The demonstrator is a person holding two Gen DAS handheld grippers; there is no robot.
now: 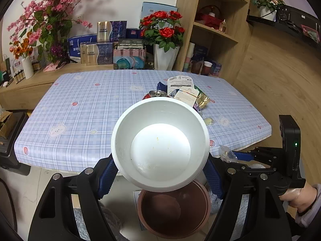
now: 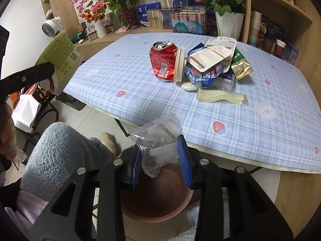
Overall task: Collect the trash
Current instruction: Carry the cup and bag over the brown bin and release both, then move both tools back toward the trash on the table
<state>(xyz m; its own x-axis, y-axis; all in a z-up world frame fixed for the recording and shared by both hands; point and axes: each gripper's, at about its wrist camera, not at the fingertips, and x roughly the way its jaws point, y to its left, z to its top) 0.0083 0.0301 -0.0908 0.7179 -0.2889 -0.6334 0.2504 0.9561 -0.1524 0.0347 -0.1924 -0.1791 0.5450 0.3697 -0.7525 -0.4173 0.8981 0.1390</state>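
My left gripper (image 1: 159,170) is shut on a white paper bowl (image 1: 160,142), held tilted above a brown bin (image 1: 173,210) on the floor. In the right wrist view the same bowl (image 2: 60,58) shows its green printed outside at the left. My right gripper (image 2: 160,158) is shut on a clear crumpled plastic wrapper (image 2: 158,140), just over the bin (image 2: 156,202) by the table's front edge. On the blue checked tablecloth (image 2: 140,92) lie a dented red can (image 2: 163,60), several snack packets (image 2: 208,64) and a pale plastic spoon (image 2: 220,97).
Flower pots, boxes and a wooden shelf (image 1: 216,24) stand behind the table. My knee in fluffy blue fabric (image 2: 60,152) and a slippered foot (image 2: 109,142) are next to the bin. A small white fan (image 2: 51,26) stands at far left.
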